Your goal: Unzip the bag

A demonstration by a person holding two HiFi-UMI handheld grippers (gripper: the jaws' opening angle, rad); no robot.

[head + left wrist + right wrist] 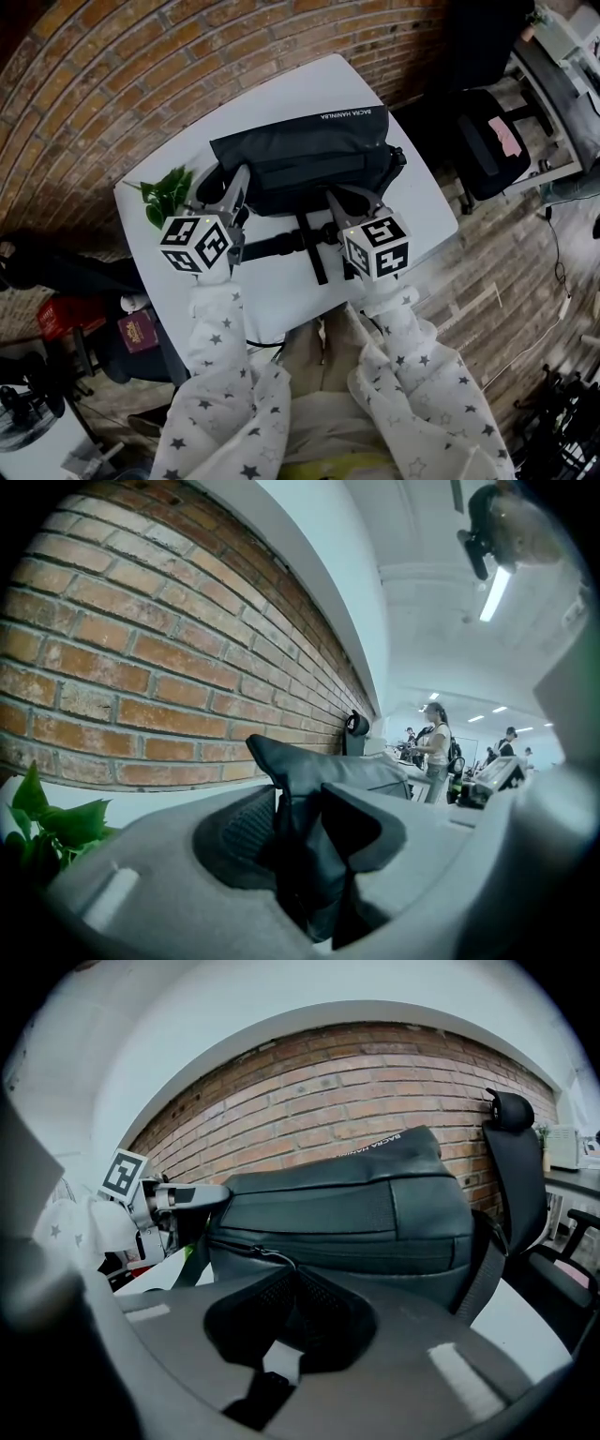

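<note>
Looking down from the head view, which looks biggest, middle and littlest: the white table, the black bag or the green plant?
1. white table: biggest, both others lie on it.
2. black bag: fills much of the table's far half.
3. green plant: littlest, a few leaves by the bag's left end.

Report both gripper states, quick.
Left gripper: closed on the bag, at its end.
Right gripper: closed on the zip pull.
</note>
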